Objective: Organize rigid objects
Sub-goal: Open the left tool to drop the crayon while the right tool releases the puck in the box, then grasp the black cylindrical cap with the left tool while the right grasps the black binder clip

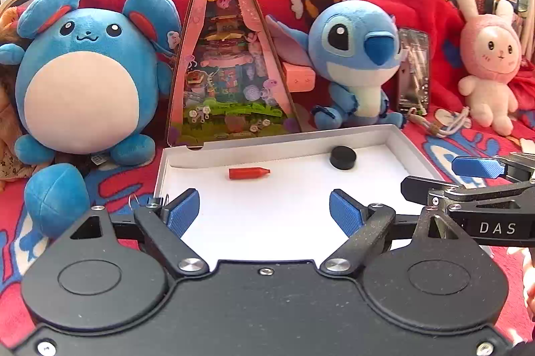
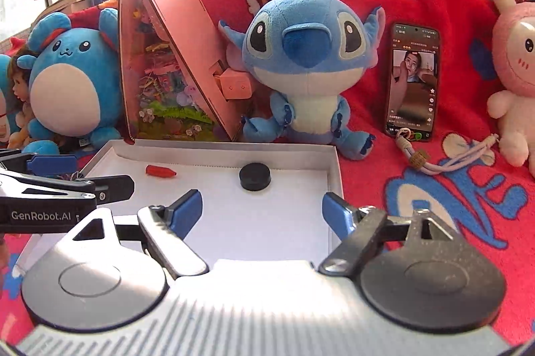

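Near edge of white shallow box (image 1: 414,155) cut off behind both gripper bodies. Phone (image 2: 413,81) screen text too small to read; in left view just glare. Left hand-held gripper (image 1: 264,210) open, nothing between blue pads; right hand-held gripper (image 2: 262,212) open too, empty, over box. Red crayon-shaped piece (image 1: 249,172) and black puck (image 1: 342,157) lying apart inside box near back wall. Behind box: round blue plush (image 1: 83,81), pink triangular toy box (image 1: 227,61), blue alien plush (image 2: 307,68), pink bunny plush (image 1: 490,65), red blanket (image 2: 418,4). Lettering "DAS", "GenRobot.AI" on gripper sides.
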